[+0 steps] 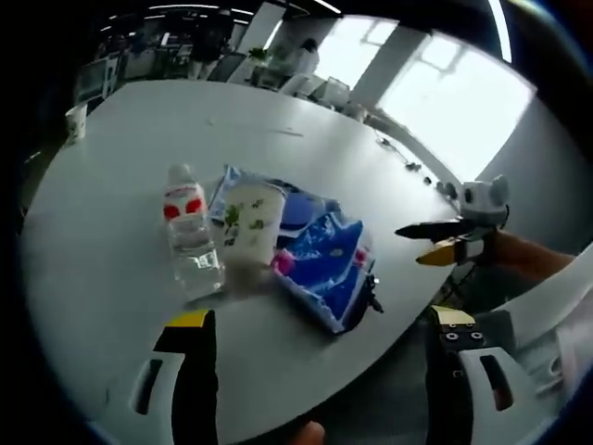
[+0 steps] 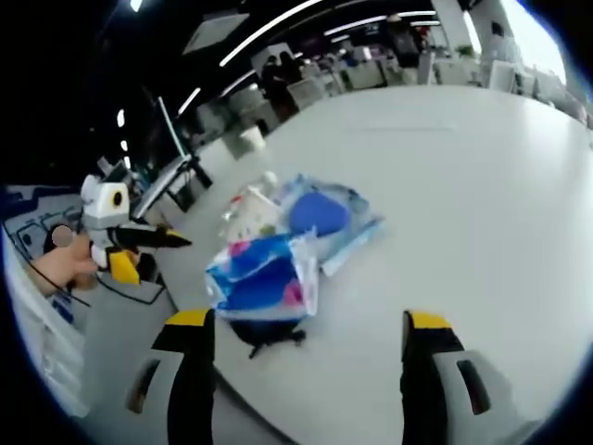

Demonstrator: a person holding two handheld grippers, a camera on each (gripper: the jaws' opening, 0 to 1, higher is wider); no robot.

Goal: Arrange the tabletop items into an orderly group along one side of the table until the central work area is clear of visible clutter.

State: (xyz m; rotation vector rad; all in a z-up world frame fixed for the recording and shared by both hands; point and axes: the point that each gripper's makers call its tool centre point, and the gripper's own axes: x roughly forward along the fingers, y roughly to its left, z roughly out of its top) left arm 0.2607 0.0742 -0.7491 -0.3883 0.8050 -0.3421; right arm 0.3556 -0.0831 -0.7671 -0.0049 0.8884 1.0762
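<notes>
A clear water bottle [image 1: 190,232] with a red label stands on the pale table [image 1: 111,260], next to a white cup [image 1: 248,222] printed with green leaves. Right of them lie a blue-and-white packet [image 1: 329,260] and a clear bag with something blue inside [image 1: 298,209]; a small black object [image 1: 371,298] sits at the packet's corner. My left gripper [image 1: 321,320] hovers open, short of the pile. My right gripper [image 2: 308,324] is open too, just short of the packet [image 2: 264,278] and the black object [image 2: 264,334]. Beyond are the bag [image 2: 320,215], cup [image 2: 248,215] and bottle [image 2: 269,181].
A paper cup [image 1: 76,120] stands alone at the far table edge [image 2: 250,137]. The pile sits close to the curved near edge of the table. A hand [image 2: 57,264] holds the left gripper [image 2: 139,243] off that edge. Chairs and people are in the background.
</notes>
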